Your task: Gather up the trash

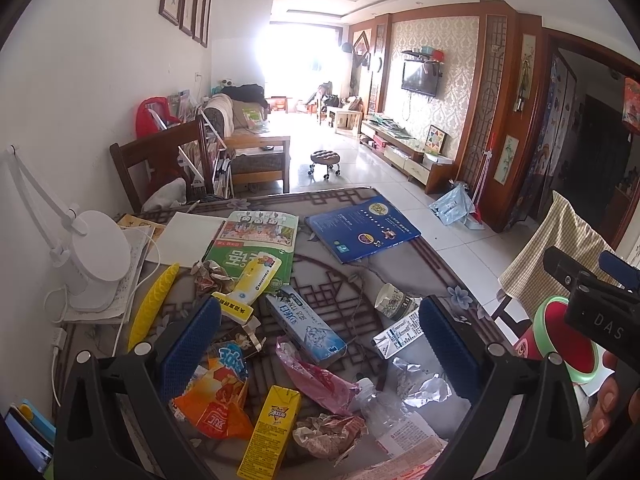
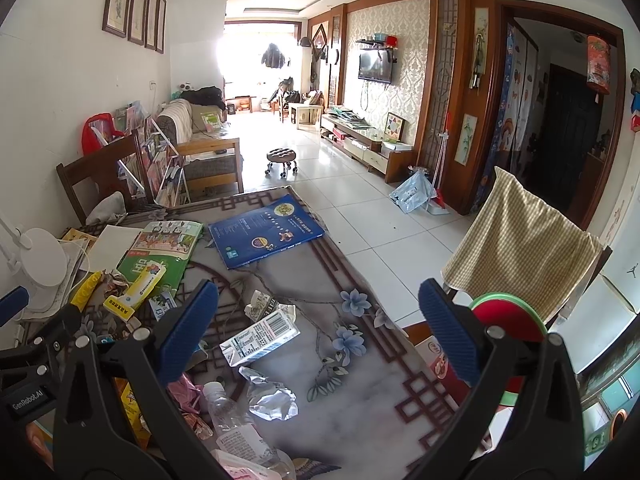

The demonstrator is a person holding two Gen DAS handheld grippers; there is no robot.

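At the far left of the table (image 1: pixel 400 280) stands a white desk lamp (image 1: pixel 100 264), and just beside it lies a yellow ridged stick (image 1: pixel 154 304). Next comes a green schoolbook (image 1: pixel 256 248) with a yellow tube package (image 1: pixel 250 284) lying on it, and near them a crumpled paper ball (image 1: pixel 208 276).

The left gripper (image 1: pixel 316 352) hangs above the middle of the trash, its jaws spread wide and holding nothing. Between and under its blue pads (image 1: pixel 188 348) lie an orange snack bag (image 1: pixel 216 396), a yellow drink carton (image 1: pixel 270 432), a blue-white toothpaste box (image 1: pixel 306 328), a pink wrapper (image 1: pixel 316 380), a clear plastic bottle (image 1: pixel 392 412) and a piece of silver foil (image 1: pixel 424 388). A blue book (image 1: pixel 360 228) lies farther back.

The right gripper (image 2: pixel 318 332) is also wide open and empty, over the right half of the table. A white milk carton (image 2: pixel 260 338) and a paper cup (image 2: pixel 262 304) lie between its pads, not touching them. At the table's right edge stands a red bin with a green rim (image 2: pixel 510 320), partly hidden by the right pad, in front of a chair with a checked cloth (image 2: pixel 520 236)
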